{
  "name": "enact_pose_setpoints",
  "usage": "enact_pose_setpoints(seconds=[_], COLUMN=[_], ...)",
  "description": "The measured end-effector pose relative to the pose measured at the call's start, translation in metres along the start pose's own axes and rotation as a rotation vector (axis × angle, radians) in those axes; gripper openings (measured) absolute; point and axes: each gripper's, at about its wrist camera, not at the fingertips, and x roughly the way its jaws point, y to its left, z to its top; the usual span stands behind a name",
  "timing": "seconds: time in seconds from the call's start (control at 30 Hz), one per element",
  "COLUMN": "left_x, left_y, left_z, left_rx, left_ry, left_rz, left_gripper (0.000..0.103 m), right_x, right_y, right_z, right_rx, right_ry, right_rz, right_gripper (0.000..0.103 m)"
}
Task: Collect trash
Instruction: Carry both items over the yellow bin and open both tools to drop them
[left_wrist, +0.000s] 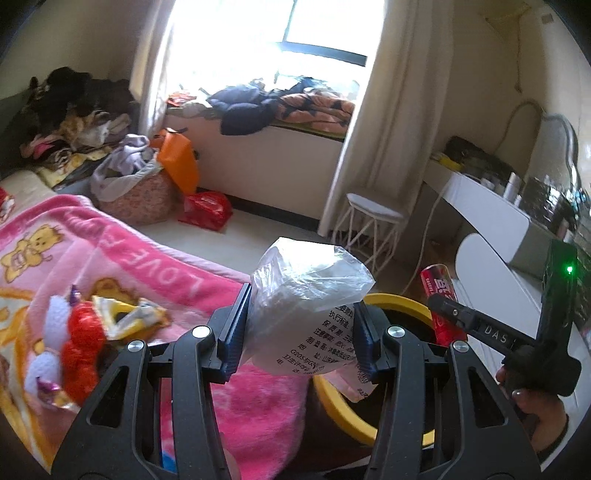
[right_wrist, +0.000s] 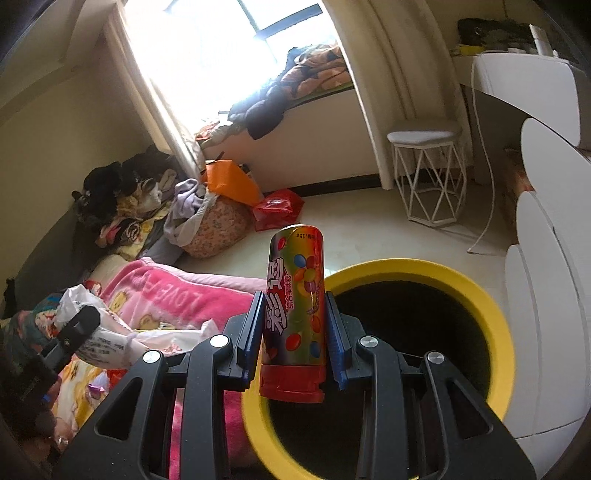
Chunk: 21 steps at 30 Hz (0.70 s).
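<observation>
My left gripper (left_wrist: 301, 328) is shut on a clear plastic bag with printed text (left_wrist: 306, 299), held above the edge of the bed beside a yellow-rimmed trash bin (left_wrist: 400, 301). My right gripper (right_wrist: 293, 332) is shut on a red candy tube with coloured sweets printed on it (right_wrist: 295, 306), held upright over the rim of the bin (right_wrist: 491, 314). The tube also shows in the left wrist view (left_wrist: 441, 299), and the bag shows in the right wrist view (right_wrist: 99, 332). A small wrapper (left_wrist: 122, 314) lies on the pink blanket (left_wrist: 147, 258).
A soft toy (left_wrist: 74, 339) lies on the bed. A white stool (right_wrist: 428, 173), a red bag (right_wrist: 275, 208), an orange bag (right_wrist: 229, 181) and a laundry basket (right_wrist: 214, 225) stand on the floor. A white dresser (right_wrist: 546, 258) is at the right.
</observation>
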Motion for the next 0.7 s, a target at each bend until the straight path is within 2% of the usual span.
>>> enact_pose_setpoints(seconds=[0.37, 0.6, 0.7], left_x=[0.037, 0.053, 0.062], left_y=[-0.041, -0.055, -0.060], left_z=[-0.018, -0.027, -0.032], left_rx=[0.072, 0.109, 0.117], left_ry=[0.055, 0.085, 0.105], left_rz=[-0.032, -0.040, -0.047], left_gripper=[0.042, 0.042, 0.046], right_x=[0.007, 0.015, 0.017], right_y=[-0.040, -0.051, -0.057], right_z=[-0.007, -0.015, -0.016], right_rx=[0.035, -0.020, 0.000], right_ry=[0.065, 0.125, 0.134], right_rz=[-0.069, -0.052, -0.055], right_gripper=[0.030, 0.030, 0.031])
